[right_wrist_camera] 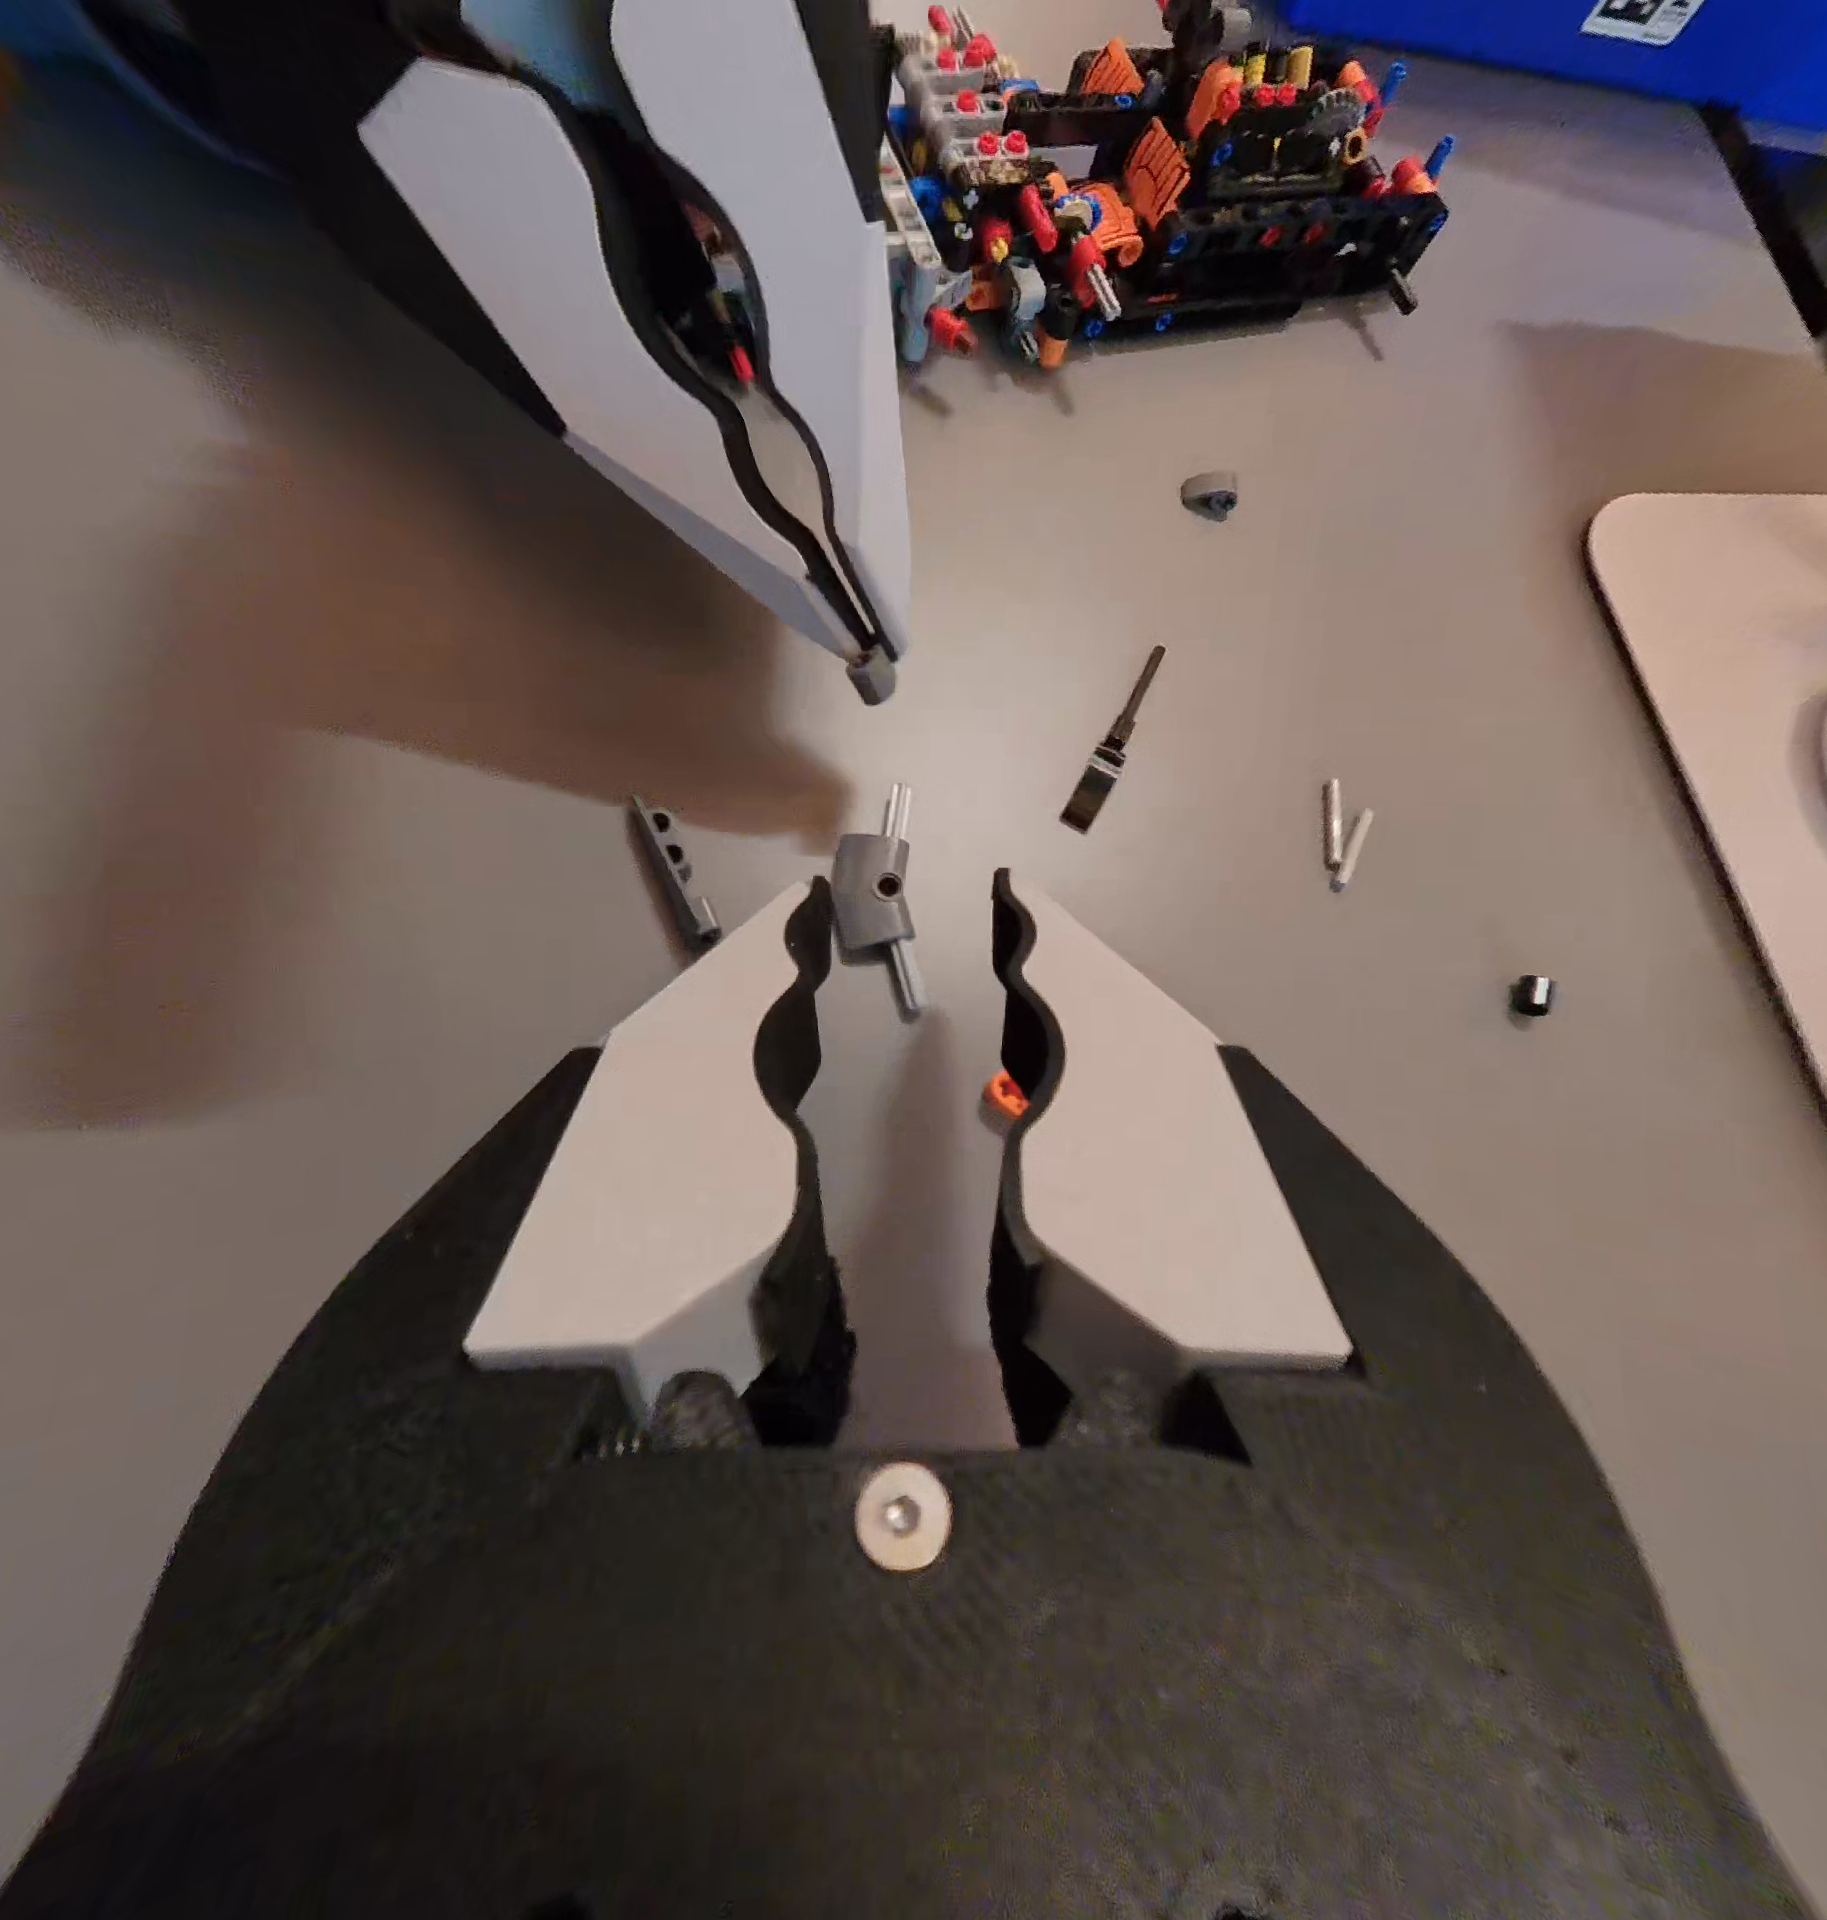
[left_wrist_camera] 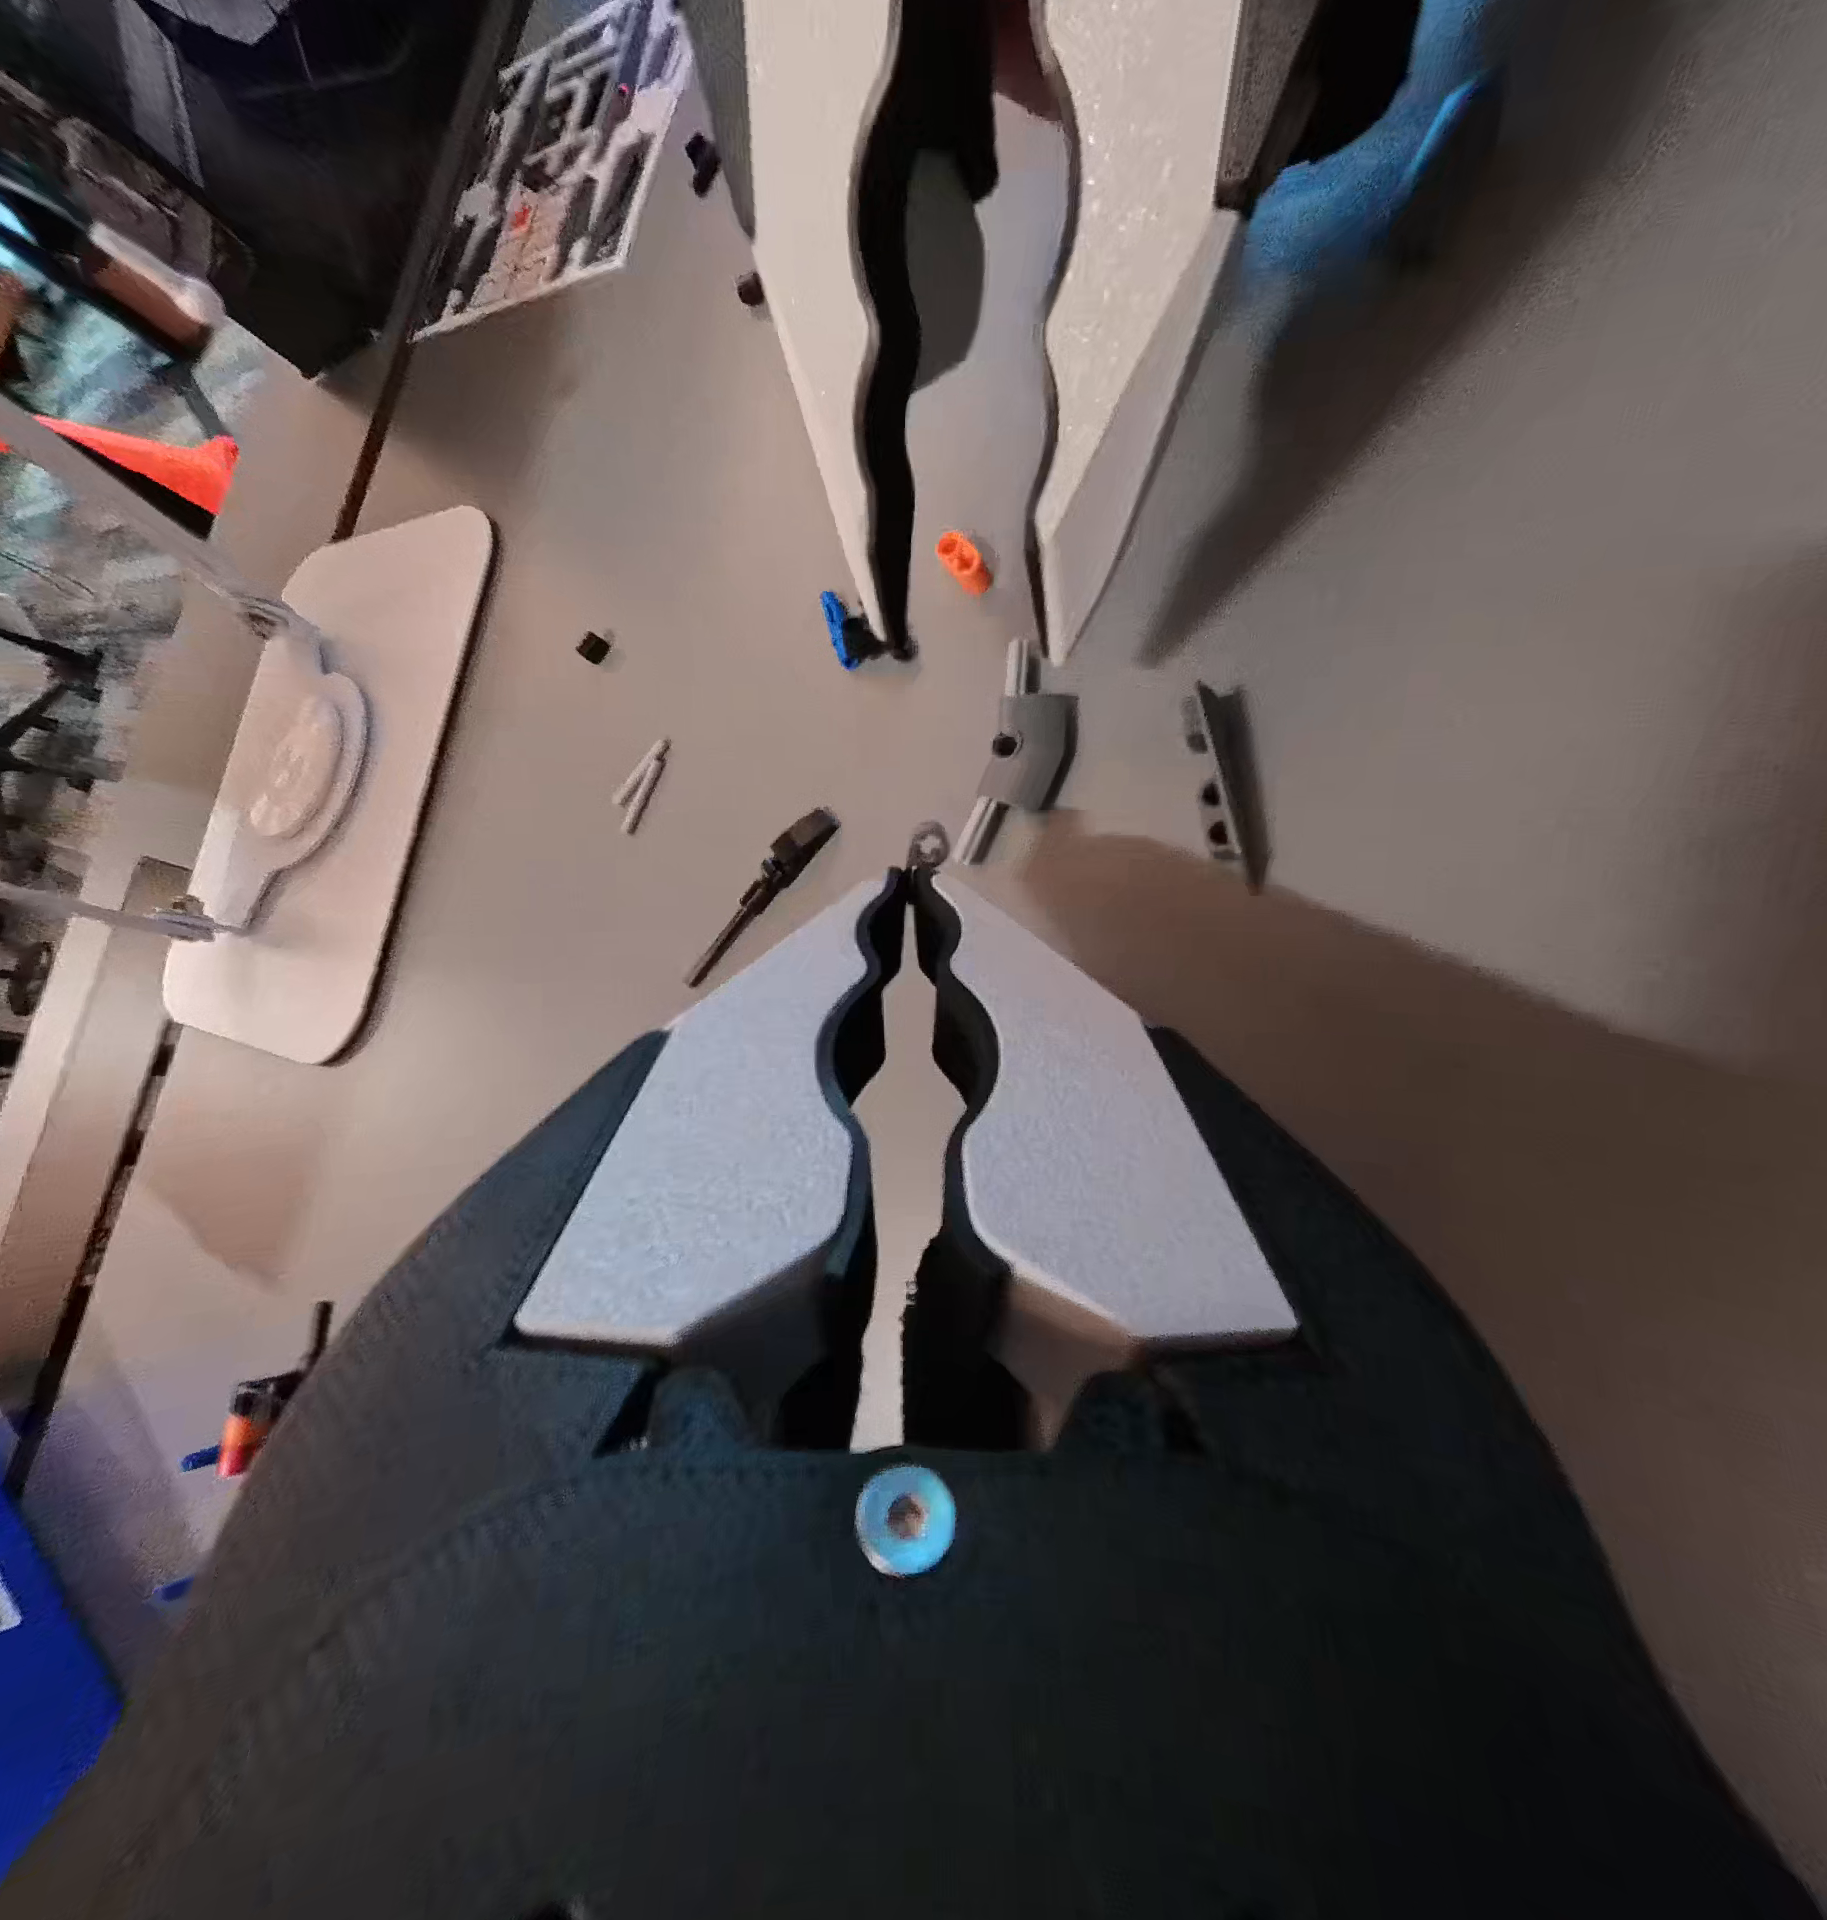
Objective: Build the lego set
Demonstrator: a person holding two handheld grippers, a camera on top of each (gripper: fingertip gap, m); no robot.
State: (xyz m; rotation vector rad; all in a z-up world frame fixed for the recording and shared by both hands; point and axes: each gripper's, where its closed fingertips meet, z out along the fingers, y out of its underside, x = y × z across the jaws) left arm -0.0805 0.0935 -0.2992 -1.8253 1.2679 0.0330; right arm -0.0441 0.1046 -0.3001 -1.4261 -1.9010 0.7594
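Connector, grey, with a light axle through it (right_wrist_camera: 874, 902), lies on the table (right_wrist_camera: 1304, 1195) right at the mouth of my right tongs (right_wrist_camera: 904, 883), whose fingers stand wide apart with nothing between them. It sits close to the left-hand fingertip, tilted a little off my line. My left tongs (left_wrist_camera: 914, 878) are pinched nearly shut on a small grey bush (left_wrist_camera: 928, 840), hanging just above and beside the connector.

To do this well I'd judge I should settle the right fingers squarely on the connector's grey body, not on the axle, so it cannot spin, then bring the bush in straight along the free axle end. The orange piece (right_wrist_camera: 1004, 1097) lies under my right finger and could get nudged.

Further out lie a grey beam (right_wrist_camera: 672, 871), a black axle part (right_wrist_camera: 1111, 743), two pale pins (right_wrist_camera: 1343, 833), a black bush (right_wrist_camera: 1532, 995), and the half-built model (right_wrist_camera: 1179, 187) at the far edge.
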